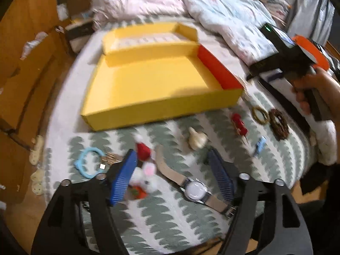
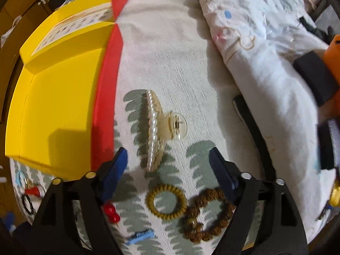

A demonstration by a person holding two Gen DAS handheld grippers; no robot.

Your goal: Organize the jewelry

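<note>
Both claws, left [image 1: 172, 170] and right [image 2: 167, 170], gape empty over jewelry spread on the bed [image 1: 170, 218], the yellow box [image 1: 155, 85] alongside to receive it.

No readable text anywhere. The printed sheet [image 2: 74, 24] in the yellow cardboard box's [image 1: 148, 85] rear compartment has rows of marks, too blurred. The round white watch dial [image 1: 195, 189] shows no legible numerals.

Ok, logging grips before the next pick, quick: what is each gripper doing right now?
Left gripper: open, jaws wide above the wristwatch and plush bunny, holding nothing.
Right gripper: open, jaws wide over the pearl hair claw, holding nothing.
</note>
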